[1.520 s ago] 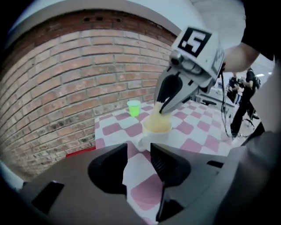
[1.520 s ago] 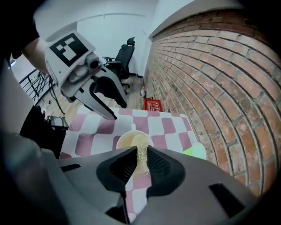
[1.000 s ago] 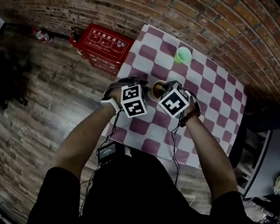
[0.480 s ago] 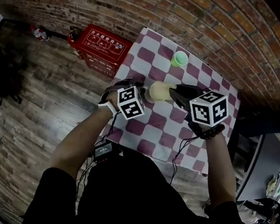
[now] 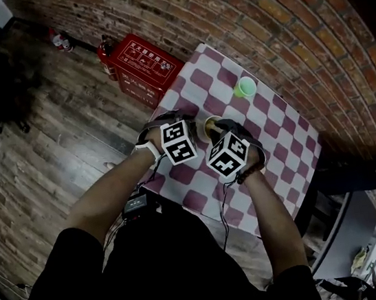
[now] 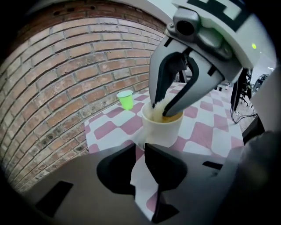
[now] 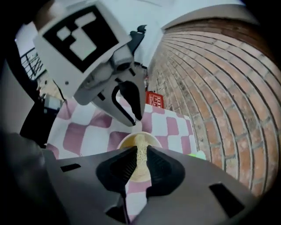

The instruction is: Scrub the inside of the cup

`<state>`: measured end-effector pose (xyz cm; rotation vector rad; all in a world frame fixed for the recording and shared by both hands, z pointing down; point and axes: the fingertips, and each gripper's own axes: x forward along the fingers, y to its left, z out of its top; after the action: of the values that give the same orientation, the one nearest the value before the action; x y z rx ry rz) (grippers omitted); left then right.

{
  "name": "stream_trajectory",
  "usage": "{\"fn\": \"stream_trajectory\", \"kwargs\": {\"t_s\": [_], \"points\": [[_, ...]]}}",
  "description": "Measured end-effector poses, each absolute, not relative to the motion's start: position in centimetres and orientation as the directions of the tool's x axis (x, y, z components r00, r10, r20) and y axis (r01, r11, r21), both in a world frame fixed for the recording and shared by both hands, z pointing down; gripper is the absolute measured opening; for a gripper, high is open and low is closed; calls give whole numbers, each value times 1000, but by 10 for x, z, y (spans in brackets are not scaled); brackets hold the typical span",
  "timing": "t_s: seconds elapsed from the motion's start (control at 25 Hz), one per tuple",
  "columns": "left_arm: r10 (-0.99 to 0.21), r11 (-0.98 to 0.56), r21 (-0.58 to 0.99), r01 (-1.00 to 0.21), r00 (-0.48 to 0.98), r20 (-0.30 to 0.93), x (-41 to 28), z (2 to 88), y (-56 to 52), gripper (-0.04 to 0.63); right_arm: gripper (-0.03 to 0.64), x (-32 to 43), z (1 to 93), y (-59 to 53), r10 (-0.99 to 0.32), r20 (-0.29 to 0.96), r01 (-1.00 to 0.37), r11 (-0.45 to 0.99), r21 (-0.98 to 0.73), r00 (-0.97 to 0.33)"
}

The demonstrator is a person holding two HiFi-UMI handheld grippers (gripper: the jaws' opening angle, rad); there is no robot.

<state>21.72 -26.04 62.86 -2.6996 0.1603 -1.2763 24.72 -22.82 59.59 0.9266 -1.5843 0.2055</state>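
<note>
A cream cup [image 5: 208,126] [image 6: 162,128] stands on the pink-and-white checked table [image 5: 268,127]. My left gripper [image 5: 197,133] [image 6: 139,147] sits low at the cup's near side; its jaws are almost together on a small white part at the cup's base, seemingly its handle. My right gripper [image 5: 215,136] [image 7: 140,151] is shut on a beige scrubber [image 7: 141,151] whose end reaches down into the cup [image 7: 131,145]. In the left gripper view the right gripper [image 6: 160,110] dips into the cup's mouth. In the right gripper view the left gripper [image 7: 134,118] is at the cup's far rim.
A small green cup [image 5: 244,88] [image 6: 126,99] stands farther back on the table, near the brick wall [image 5: 281,22]. A red box [image 5: 147,65] sits on the wooden floor by the table's left corner, with fire extinguishers [image 5: 61,40] beyond it.
Half a second ago the right gripper was drawn off to the right of the cup; now it is back over the cup's mouth. The left gripper has stayed by the cup.
</note>
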Motion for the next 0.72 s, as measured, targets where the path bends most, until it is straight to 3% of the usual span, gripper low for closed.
{"fn": "stream_trajectory", "kwargs": {"t_s": [0.24, 0.56, 0.72], "points": [[-156, -985, -163, -48, 636, 756, 217, 624, -255, 75, 74, 255, 588, -231, -502, 861, -630, 644, 435, 81], [-164, -985, -155, -71, 652, 740, 217, 618, -257, 75, 74, 274, 473, -233, -692, 717, -706, 468, 532, 82], [-165, -986, -141, -91, 658, 734, 216, 617, -257, 75, 74, 266, 474, -226, -620, 784, -730, 517, 448, 43]]}}
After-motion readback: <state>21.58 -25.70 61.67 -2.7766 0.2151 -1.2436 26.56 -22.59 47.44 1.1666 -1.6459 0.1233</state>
